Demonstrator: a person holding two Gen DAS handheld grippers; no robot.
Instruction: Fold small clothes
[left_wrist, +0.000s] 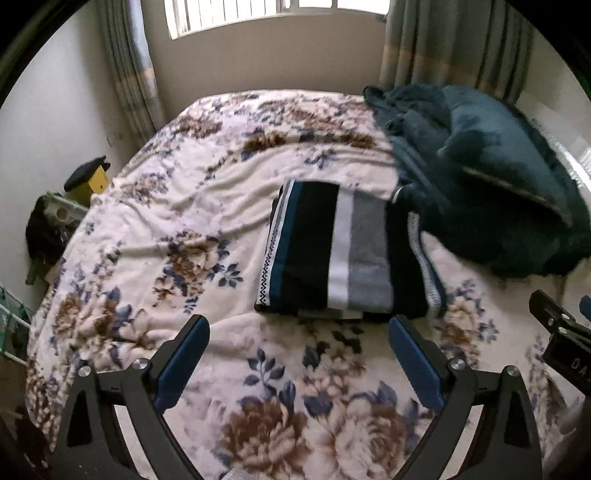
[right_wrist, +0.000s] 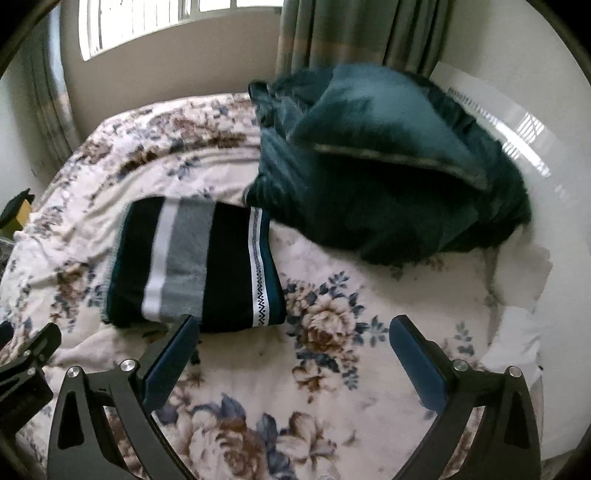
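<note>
A folded striped garment, black with white, grey and teal bands, lies flat on the floral bedspread. It also shows in the right wrist view. My left gripper is open and empty, just short of the garment's near edge. My right gripper is open and empty, to the right of the garment's near corner. The right gripper's body shows at the right edge of the left wrist view.
A dark teal pile of blanket and pillow lies at the bed's far right, touching the garment's far corner; it also shows in the right wrist view. Walls, curtains and a window bound the bed. A yellow box sits off the left side.
</note>
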